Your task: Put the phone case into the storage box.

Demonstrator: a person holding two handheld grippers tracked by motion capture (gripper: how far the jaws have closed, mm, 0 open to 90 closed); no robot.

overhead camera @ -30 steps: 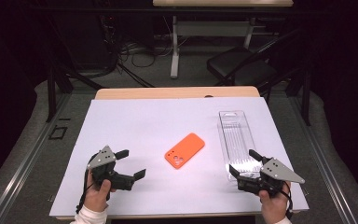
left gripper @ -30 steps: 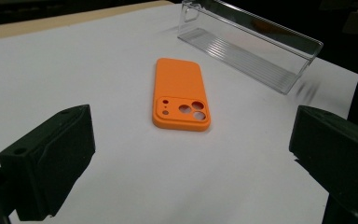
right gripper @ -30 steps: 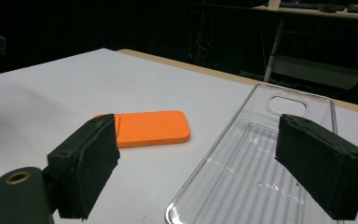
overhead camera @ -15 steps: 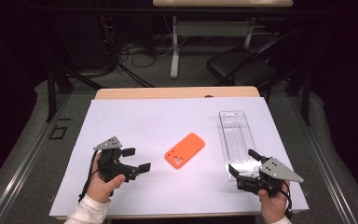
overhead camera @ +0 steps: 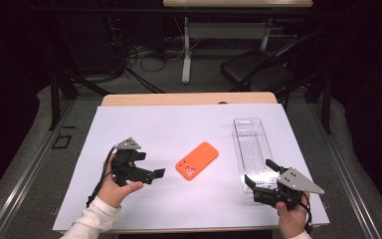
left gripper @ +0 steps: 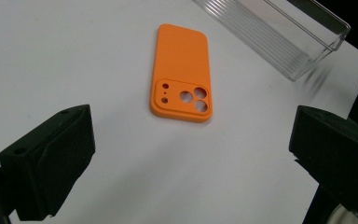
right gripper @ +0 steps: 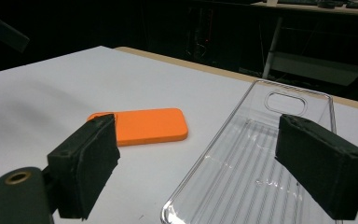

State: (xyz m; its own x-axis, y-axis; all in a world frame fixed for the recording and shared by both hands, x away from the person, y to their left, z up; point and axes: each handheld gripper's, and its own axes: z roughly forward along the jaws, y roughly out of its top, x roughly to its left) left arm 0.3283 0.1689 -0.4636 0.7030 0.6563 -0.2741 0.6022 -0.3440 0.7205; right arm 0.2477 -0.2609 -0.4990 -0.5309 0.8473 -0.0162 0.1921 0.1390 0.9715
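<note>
Presently, white paper-covered table [overhead camera: 144, 129]: clear ribbed plastic tray [overhead camera: 252, 147] right, flat orange phone case [overhead camera: 197, 160] centre. Left gripper [overhead camera: 153, 173] gapes wide, empty, facing case; right gripper [overhead camera: 259, 174] gapes, empty, at tray end. Risk: thin case slides under pads.

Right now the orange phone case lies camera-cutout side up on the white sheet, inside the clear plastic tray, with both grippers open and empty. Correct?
Not quite. The orange phone case lies on the white sheet beside the clear plastic tray, not inside it, as the high view shows. The rest holds: cutouts up, left gripper and right gripper open and empty.
</note>
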